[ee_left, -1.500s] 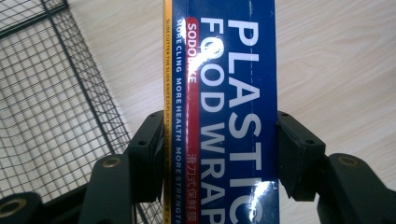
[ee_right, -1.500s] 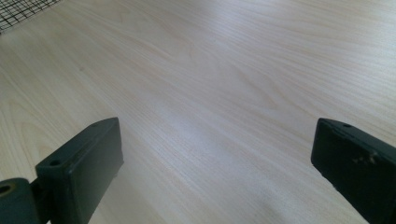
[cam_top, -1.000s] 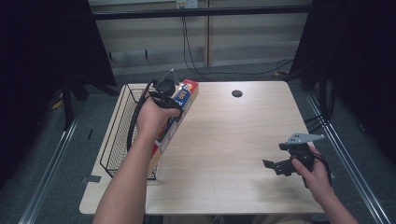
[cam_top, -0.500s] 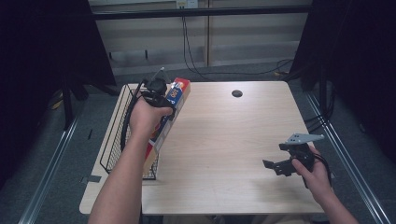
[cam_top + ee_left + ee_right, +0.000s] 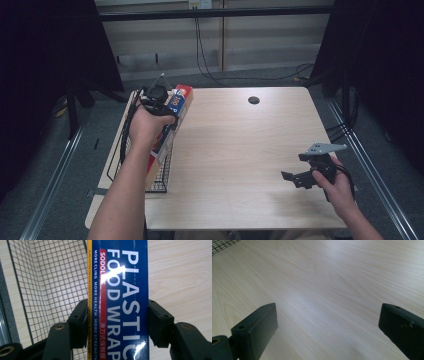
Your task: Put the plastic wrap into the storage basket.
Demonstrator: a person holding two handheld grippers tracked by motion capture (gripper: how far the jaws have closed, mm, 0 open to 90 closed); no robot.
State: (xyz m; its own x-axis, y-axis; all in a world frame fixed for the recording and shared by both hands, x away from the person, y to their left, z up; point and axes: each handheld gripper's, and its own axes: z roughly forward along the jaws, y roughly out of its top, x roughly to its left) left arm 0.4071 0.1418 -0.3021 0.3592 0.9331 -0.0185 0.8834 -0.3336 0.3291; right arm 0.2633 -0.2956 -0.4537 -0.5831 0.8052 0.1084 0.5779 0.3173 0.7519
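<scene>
Wire basket (image 5: 131, 165) sits at the table's left edge, open top up, so it reads as the drop spot for whatever comes off the table (image 5: 240, 160).

Left gripper (image 5: 159, 100) is over the basket's right rim, jaws clamped on the plastic wrap box (image 5: 172, 117) across its narrow width. In the left gripper view the two pads press the box's long sides w/ blue face and "PLASTIC FOOD WRAP" lettering (image 5: 120, 297) between them, mesh (image 5: 50, 285) to one side, bare wood to the other. So the box hangs partly above the basket, partly above the tabletop, not yet set down. Gripping across the short dimension makes sense: it's the only span the jaws can take, and it keeps the long box in line w/ the basket's length so it can go in flat. Prob. the step in hand is lowering it inside; main risk is one end catching the rim.

Right gripper (image 5: 300, 177) is well apart, low over the near right of the table, jaws spread wide w/ nothing between, just wood grain (image 5: 324, 290) ahead. Looks parked, out of the left arm's way.
</scene>
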